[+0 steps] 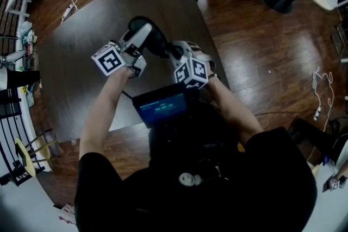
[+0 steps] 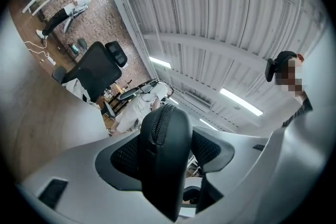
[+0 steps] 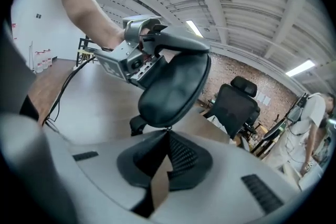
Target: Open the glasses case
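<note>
Glasses case [image 3: 176,86] is off the counter [image 1: 81,57], held in the air above it between the two grippers. Left tongs [image 2: 167,155] are clamped across the case body: the pads press on both sides and the jaws stand wide because the case fills the gap. In the left gripper view the case sits edge-on with the zipper [image 2: 157,126] running up its near rim, and it looks zipped shut as far as I can see. Right tongs [image 3: 168,136] are clenched, jaws together, with the tips right at the lower edge of the case. Something very small sits at that contact point, but whether it's the zipper pull is too small to tell. The right gripper view shows the left gripper coming in from the upper left with the person's hand [image 3: 113,36] behind it and the case hanging off its jaws. In the head view both marker cubes are near each other over the near part of the dark counter, with the case black between them. Background: wooden floor [image 1: 261,51], black office chair [image 3: 236,105], a small lit screen [image 1: 160,107] at the person's chest.
</note>
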{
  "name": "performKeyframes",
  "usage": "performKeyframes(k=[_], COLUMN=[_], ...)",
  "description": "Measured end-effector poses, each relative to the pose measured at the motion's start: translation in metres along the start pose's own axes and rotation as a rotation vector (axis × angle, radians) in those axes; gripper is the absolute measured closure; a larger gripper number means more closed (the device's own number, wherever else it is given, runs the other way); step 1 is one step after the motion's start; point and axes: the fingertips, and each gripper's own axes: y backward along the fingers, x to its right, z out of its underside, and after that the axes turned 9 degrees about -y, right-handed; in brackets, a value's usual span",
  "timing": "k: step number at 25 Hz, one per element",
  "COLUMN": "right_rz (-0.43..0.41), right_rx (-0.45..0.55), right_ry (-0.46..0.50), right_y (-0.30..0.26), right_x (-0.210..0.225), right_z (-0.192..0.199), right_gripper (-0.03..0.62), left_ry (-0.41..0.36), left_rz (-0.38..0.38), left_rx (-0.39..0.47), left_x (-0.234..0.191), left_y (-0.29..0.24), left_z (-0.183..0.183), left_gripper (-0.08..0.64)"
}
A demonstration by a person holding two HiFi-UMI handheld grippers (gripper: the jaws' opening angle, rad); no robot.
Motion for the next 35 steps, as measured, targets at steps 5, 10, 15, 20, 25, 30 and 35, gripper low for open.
performKeyframes(k=[5,10,15,20,25,30,35], right_rz=[0.025,0.045,0.065,0.078,0.090,0.103,0.148], right_rx=[0.000,-0.012,-0.002,-0.005,-0.013,-0.032,-0.019], right_ry=[0.006,0.073,0.205,0.339,0.402,0.502,0.587], right_y=[0.007,0.020,0.029,0.035,0.041,0.043,0.045], right_x=[0.014,0.029,0.035,0.034,0.036,0.042,0.047], right_z=[0.006,0.011,0.007,0.012,0.014,0.019,0.015], right_gripper=[0.583,0.584,0.583,0.584,0.583,0.584,0.583], left_ry=[0.004,-0.194,-0.397,-0.505,-0.603,-0.760,-0.780], left_rz=[0.062,0.091,0.122,0.120,0.153,0.140,0.125], left_rx=[-0.090,-0.246,-0.395,-0.465,-0.573,-0.726,-0.872], left_x=[0.005,0.010,0.012,0.011,0.013,0.011,0.001], left_y=[0.002,0.008,0.016,0.022,0.028,0.035,0.044], left_z=[0.015,0.033,0.045,0.048,0.067,0.085,0.099], left_gripper=[0.270,0.262,0.262,0.262,0.261,0.262,0.262])
